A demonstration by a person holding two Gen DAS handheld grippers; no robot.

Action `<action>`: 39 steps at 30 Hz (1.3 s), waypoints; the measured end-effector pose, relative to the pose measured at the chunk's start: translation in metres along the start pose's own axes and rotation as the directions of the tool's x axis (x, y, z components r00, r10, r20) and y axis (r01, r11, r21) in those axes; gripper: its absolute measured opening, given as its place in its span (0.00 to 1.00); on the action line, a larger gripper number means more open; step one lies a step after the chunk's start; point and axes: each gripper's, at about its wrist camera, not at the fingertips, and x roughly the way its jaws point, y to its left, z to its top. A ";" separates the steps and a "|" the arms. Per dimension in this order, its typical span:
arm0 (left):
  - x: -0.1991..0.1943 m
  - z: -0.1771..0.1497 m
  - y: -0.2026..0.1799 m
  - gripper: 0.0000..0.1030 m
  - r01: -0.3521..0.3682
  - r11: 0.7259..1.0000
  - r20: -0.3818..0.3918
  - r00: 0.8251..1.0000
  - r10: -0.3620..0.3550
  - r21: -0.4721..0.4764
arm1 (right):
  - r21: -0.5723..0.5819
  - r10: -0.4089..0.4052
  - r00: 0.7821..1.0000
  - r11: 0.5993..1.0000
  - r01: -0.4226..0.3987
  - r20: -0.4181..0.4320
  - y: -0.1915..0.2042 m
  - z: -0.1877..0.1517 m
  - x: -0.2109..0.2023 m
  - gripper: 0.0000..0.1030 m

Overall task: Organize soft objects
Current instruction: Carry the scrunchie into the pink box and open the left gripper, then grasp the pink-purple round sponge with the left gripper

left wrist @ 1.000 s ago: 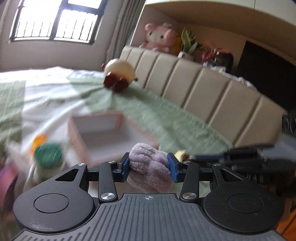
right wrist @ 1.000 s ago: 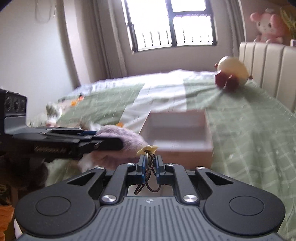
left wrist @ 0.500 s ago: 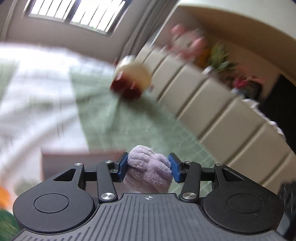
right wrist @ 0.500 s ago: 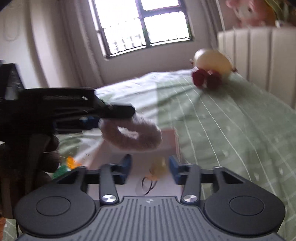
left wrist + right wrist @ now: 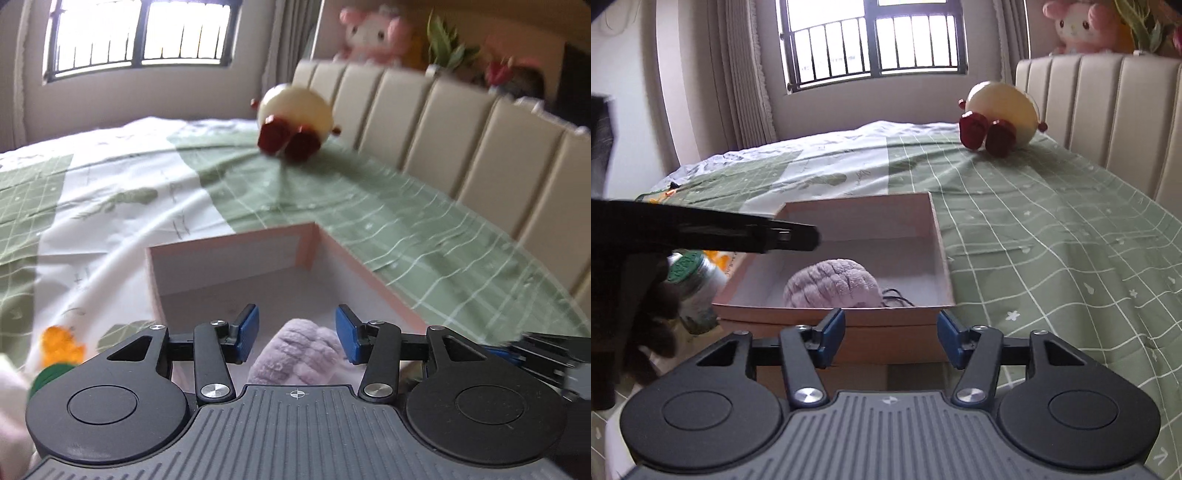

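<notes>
The purple fuzzy scrunchie point(image 5: 833, 283) lies on the floor of the shallow pink cardboard box point(image 5: 940, 254), toward its near wall, with a thin dark hair tie point(image 5: 897, 298) touching its right side. In the left wrist view the scrunchie point(image 5: 295, 352) sits below and between the blue pads of the left gripper point(image 5: 295, 332), apart from both pads. The right gripper point(image 5: 891, 338) hangs just outside the box's near wall, lower than the rim, so the scrunchie lies beyond that wall and slightly left of its centre line.

The box point(image 5: 229, 254) stands on the bed point(image 5: 1052, 229), on a green checked and white quilt. Its far wall and right wall stand upright, and the floor behind the scrunchie is bare up to the far wall. To the right of the box the quilt runs open to the padded beige headboard point(image 5: 1108, 110). A round cream plush with red feet point(image 5: 997, 114) lies well apart at the head of the bed. On the box's left side a jar with a green lid point(image 5: 689, 269) stands just beside the wall, and the left gripper's black finger point(image 5: 790, 238) reaches over the box's left rim.

Both grippers are released, jaws spread wide, holding and touching nothing.
</notes>
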 end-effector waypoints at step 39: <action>-0.135 -0.130 0.127 0.51 -0.353 0.933 0.094 0.929 0.358 -0.070 | -0.266 0.148 0.983 0.948 -0.173 -0.112 0.147 -0.076 -0.025 0.71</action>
